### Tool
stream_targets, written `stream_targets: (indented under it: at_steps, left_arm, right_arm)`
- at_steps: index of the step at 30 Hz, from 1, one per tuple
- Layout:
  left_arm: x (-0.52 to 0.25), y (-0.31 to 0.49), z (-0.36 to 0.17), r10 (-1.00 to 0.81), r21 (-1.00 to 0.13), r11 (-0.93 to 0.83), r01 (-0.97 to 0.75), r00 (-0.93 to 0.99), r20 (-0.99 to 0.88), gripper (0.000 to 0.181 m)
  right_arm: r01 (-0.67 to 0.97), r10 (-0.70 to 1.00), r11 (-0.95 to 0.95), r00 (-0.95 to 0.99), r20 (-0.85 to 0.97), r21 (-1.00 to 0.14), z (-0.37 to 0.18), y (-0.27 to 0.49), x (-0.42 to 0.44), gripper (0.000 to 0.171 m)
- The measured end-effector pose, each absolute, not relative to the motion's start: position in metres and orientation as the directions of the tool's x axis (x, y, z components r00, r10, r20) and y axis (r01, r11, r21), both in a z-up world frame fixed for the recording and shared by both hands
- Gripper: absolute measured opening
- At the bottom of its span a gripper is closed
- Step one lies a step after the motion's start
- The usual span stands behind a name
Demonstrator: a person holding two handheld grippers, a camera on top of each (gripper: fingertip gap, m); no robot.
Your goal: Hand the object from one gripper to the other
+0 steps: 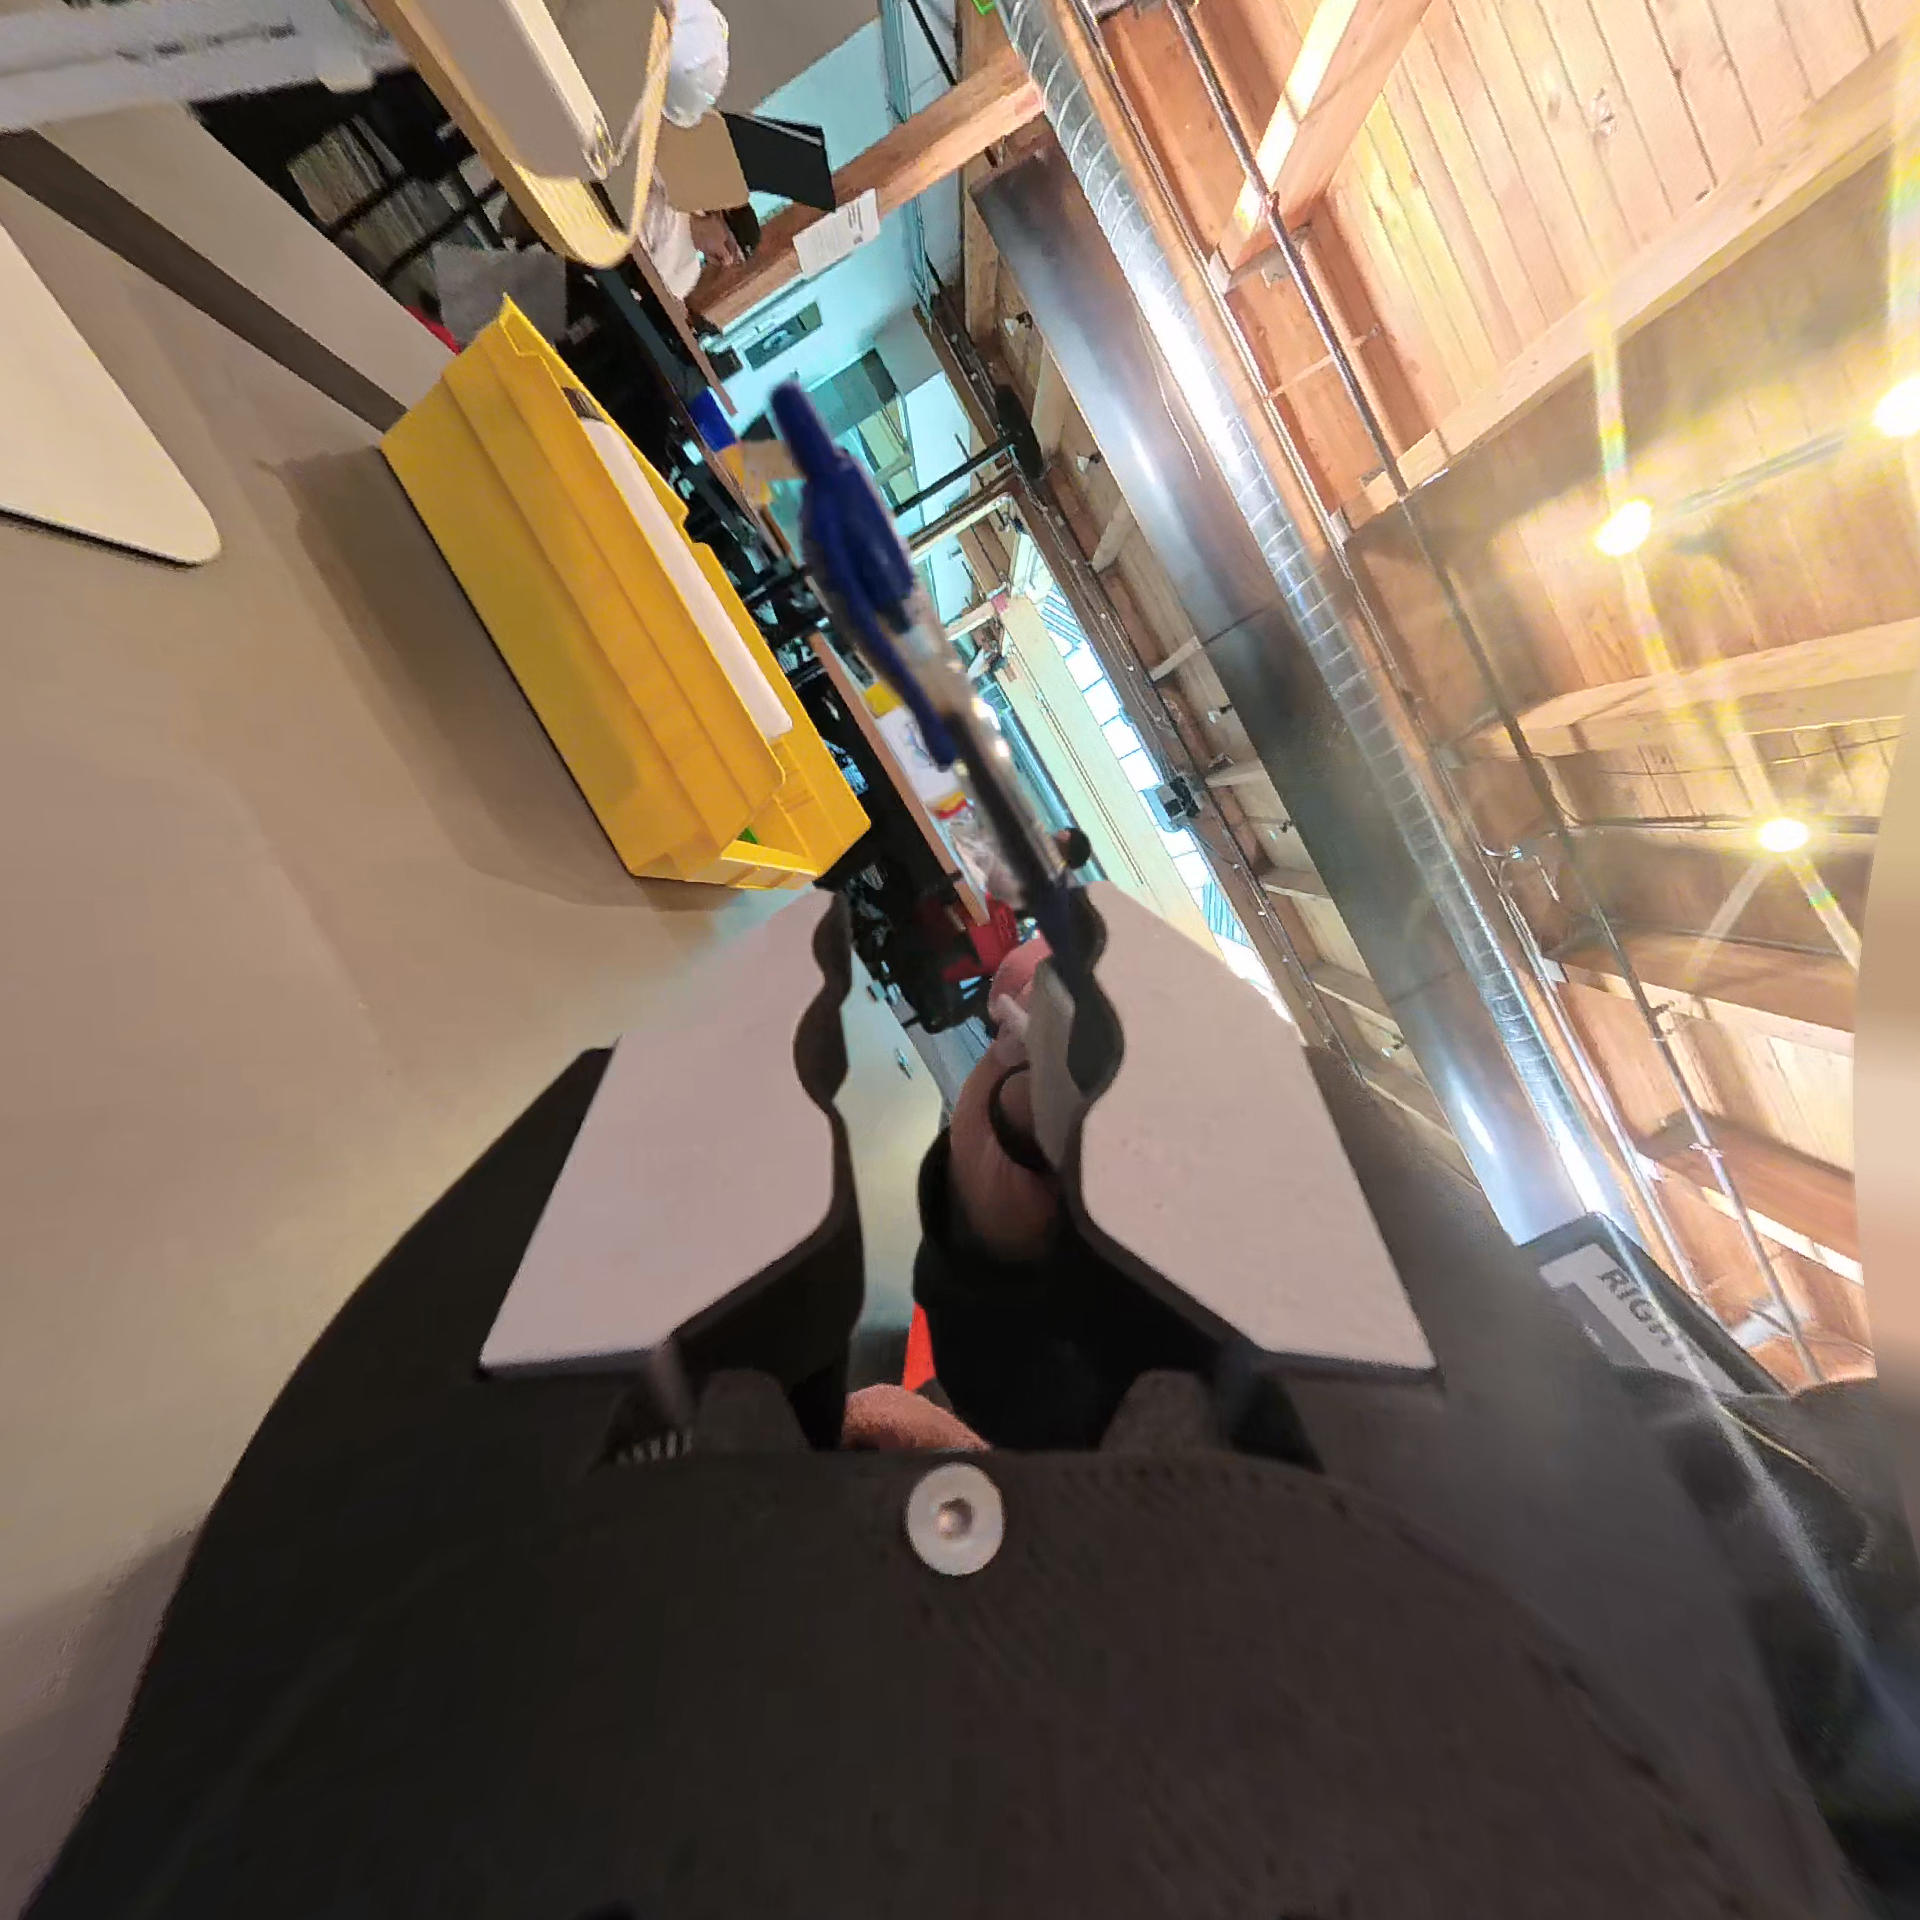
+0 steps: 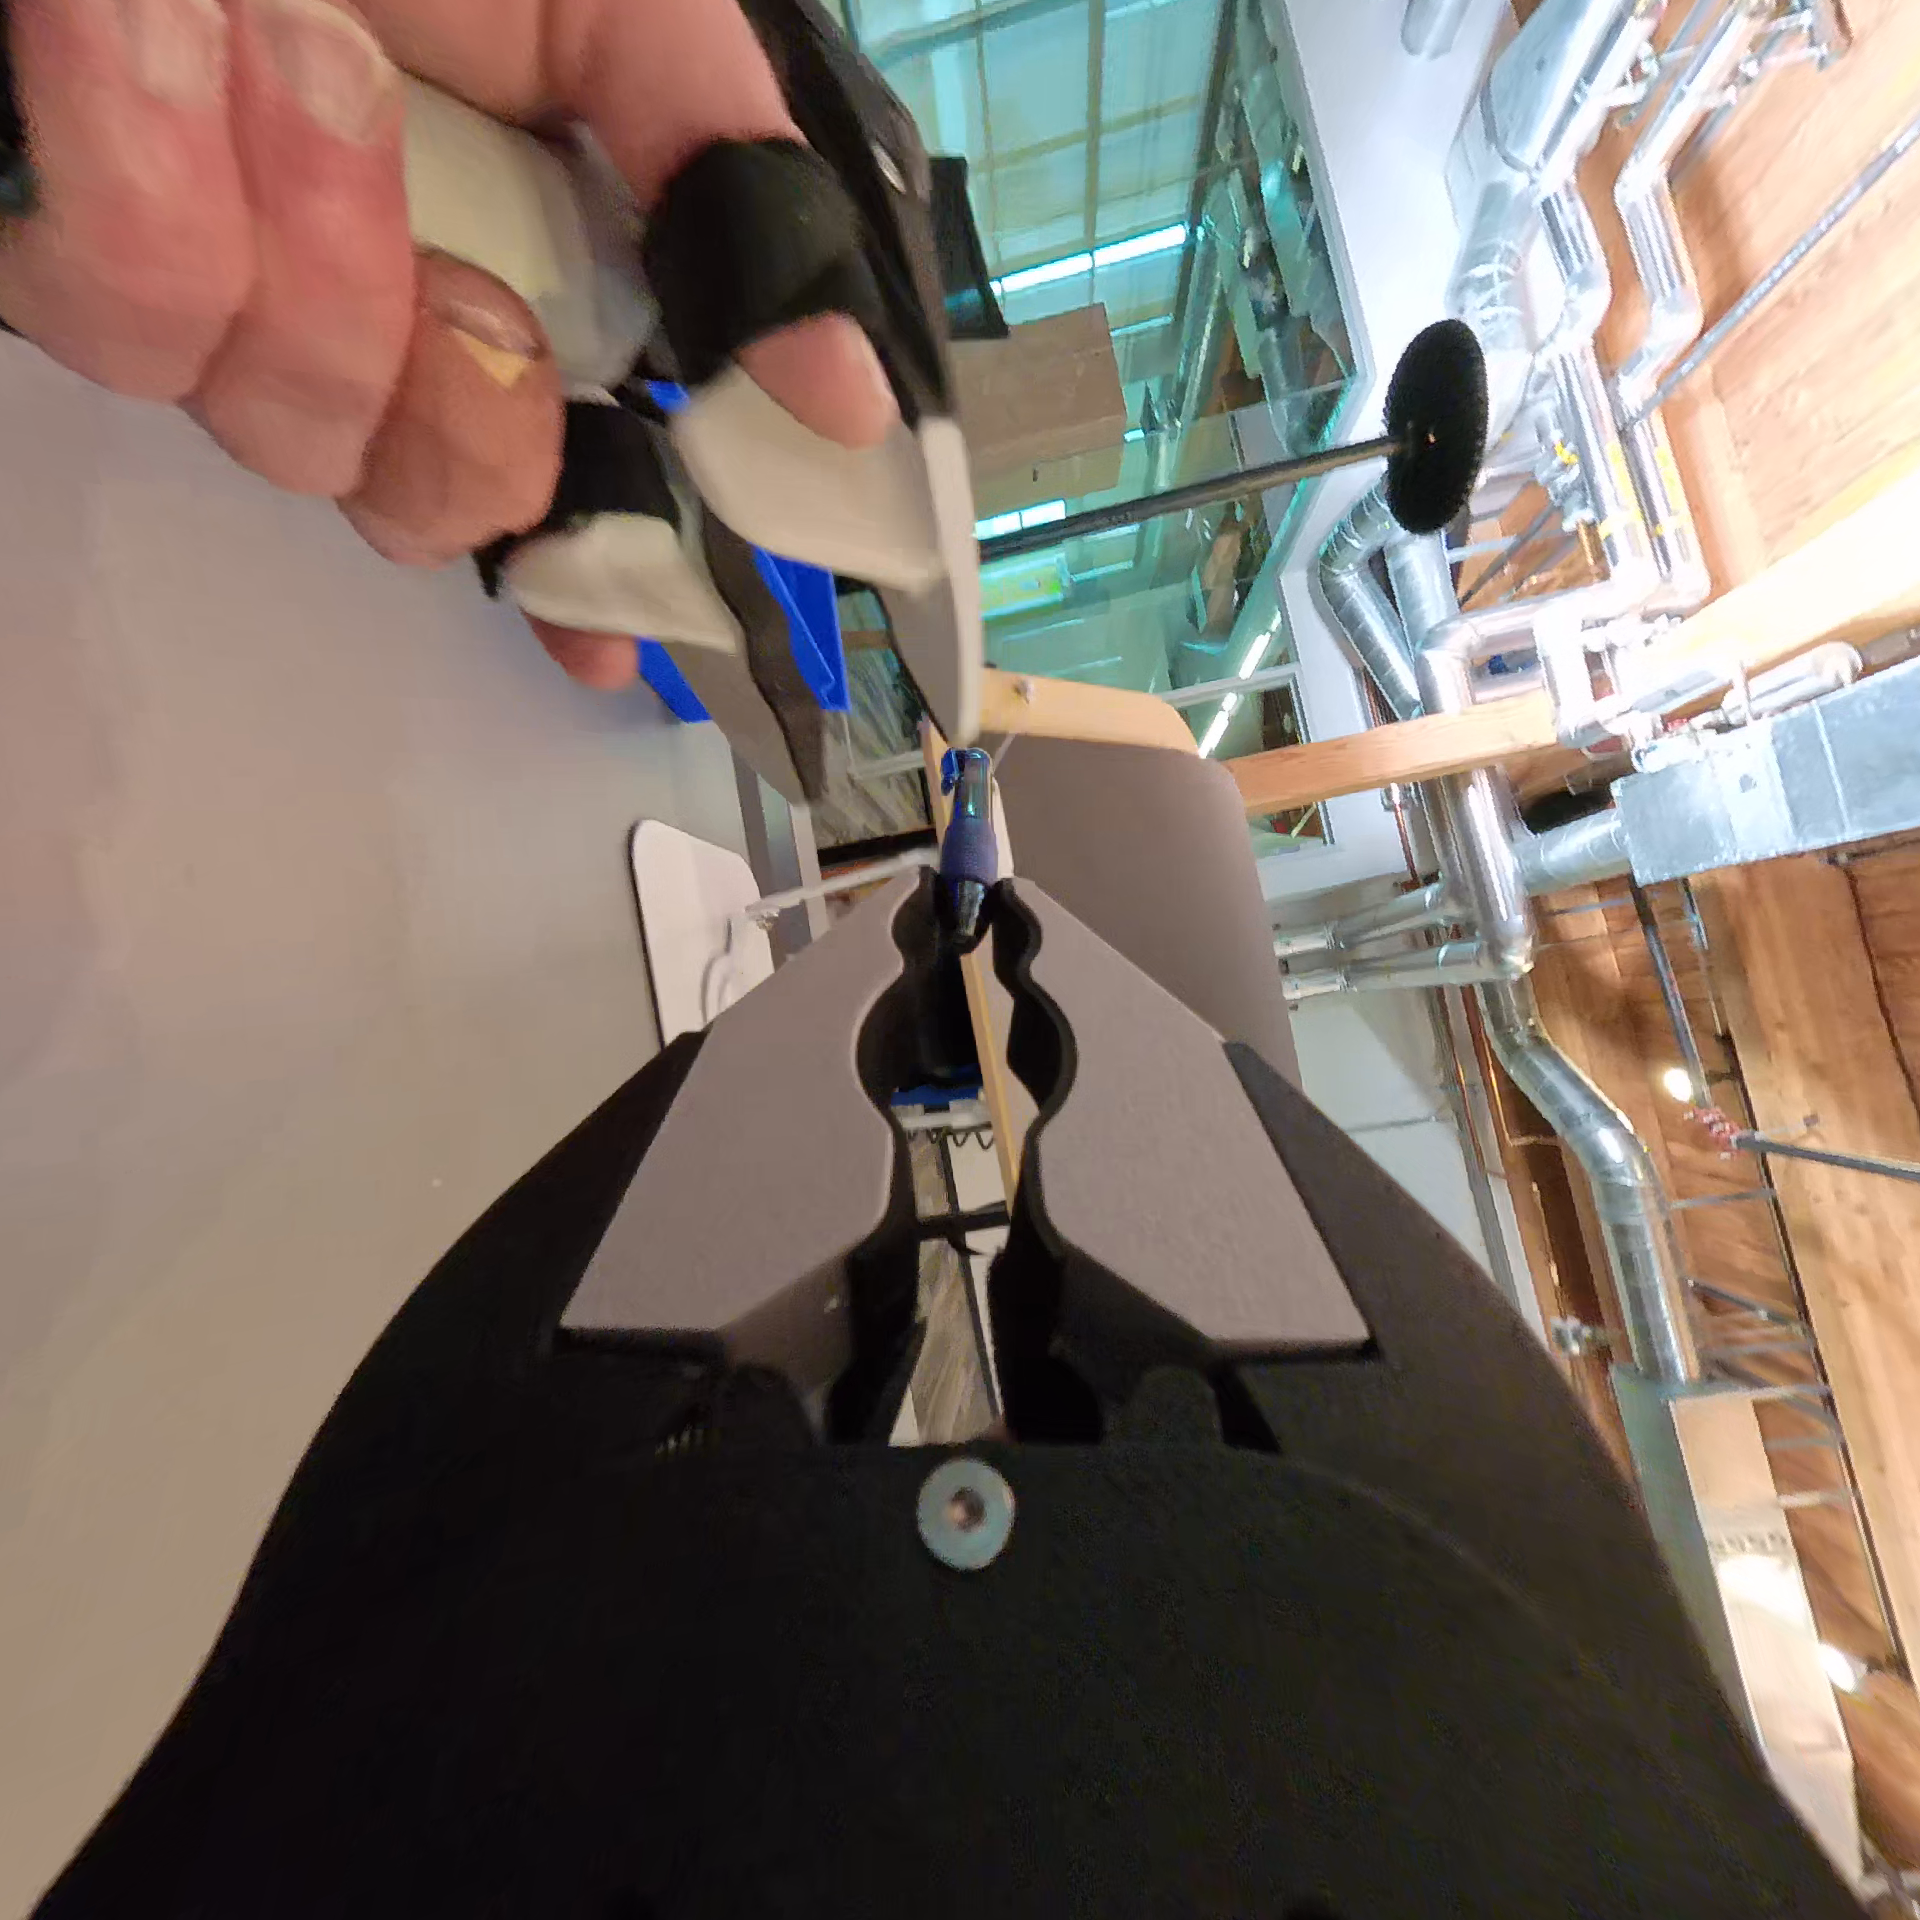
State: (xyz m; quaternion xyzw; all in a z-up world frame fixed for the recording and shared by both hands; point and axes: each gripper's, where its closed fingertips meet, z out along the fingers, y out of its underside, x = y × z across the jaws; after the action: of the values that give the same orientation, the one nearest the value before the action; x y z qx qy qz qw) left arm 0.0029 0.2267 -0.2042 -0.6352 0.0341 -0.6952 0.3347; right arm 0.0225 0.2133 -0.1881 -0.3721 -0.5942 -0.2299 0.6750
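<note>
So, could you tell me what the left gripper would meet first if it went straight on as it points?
Most likely the right gripper, whose grey tip, holding the blue pen, shows between the open jaws of the left gripper; depth is unclear, so it might pass beside.

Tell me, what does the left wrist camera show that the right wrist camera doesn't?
Only the left wrist view: a yellow bin on the grey table, and the open left gripper from behind.
Only the right wrist view: a round black disc on a rod, silver pipes, and the right gripper shut on the pen's tip.
Both: the blue pen and the wooden ceiling.
</note>
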Motion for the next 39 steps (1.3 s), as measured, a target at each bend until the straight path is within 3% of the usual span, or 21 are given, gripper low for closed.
stream_targets:
  at_steps: [3,8,13,20,21,22,23,29,34,39]
  left_arm:
    - [-0.007,0.230,-0.206,-0.539,-0.520,-0.735,0.436,0.090,0.837,0.033]
    - [-0.012,0.222,-0.211,-0.644,-0.679,-0.649,0.343,0.229,0.730,0.001]
    - [-0.007,0.211,-0.217,-0.719,-0.784,-0.585,0.207,0.314,0.620,0.000]
    - [-0.011,0.210,-0.218,-0.753,-0.835,-0.532,0.141,0.370,0.543,0.000]
    - [-0.013,0.210,-0.217,-0.758,-0.842,-0.523,0.130,0.381,0.529,0.000]
    - [-0.015,0.210,-0.216,-0.763,-0.850,-0.513,0.121,0.390,0.516,0.001]
    - [-0.019,0.210,-0.214,-0.767,-0.858,-0.502,0.112,0.399,0.502,0.001]
    - [-0.076,0.228,-0.191,-0.748,-0.940,-0.340,0.017,0.602,0.281,0.002]
    - [-0.154,0.257,-0.177,-0.609,-0.963,-0.251,-0.096,0.789,0.080,0.005]
    - [-0.222,0.287,-0.204,-0.461,-0.902,-0.289,-0.321,0.872,-0.162,0.018]
  right_arm:
    - [0.785,0.133,0.546,0.264,0.955,-0.293,-0.174,0.230,0.058,0.006]
    - [0.838,0.115,0.340,0.414,0.903,-0.427,-0.155,0.276,0.154,0.006]
    - [0.834,0.170,0.058,0.533,0.829,-0.548,-0.180,0.327,0.248,0.007]
    - [0.794,0.292,-0.203,0.608,0.738,-0.574,-0.253,0.369,0.297,0.008]
    - [0.778,0.310,-0.255,0.629,0.713,-0.575,-0.263,0.373,0.300,0.010]
    - [0.761,0.325,-0.276,0.649,0.688,-0.587,-0.269,0.375,0.300,0.023]
    - [0.741,0.347,-0.280,0.671,0.655,-0.611,-0.272,0.376,0.297,0.033]
    - [0.684,0.296,-0.224,0.726,0.621,-0.694,-0.239,0.361,0.293,0.043]
    - [0.692,0.239,-0.036,0.707,0.666,-0.721,-0.190,0.327,0.255,0.032]
    - [0.635,0.372,0.099,0.690,0.621,-0.766,-0.194,0.300,0.181,0.028]
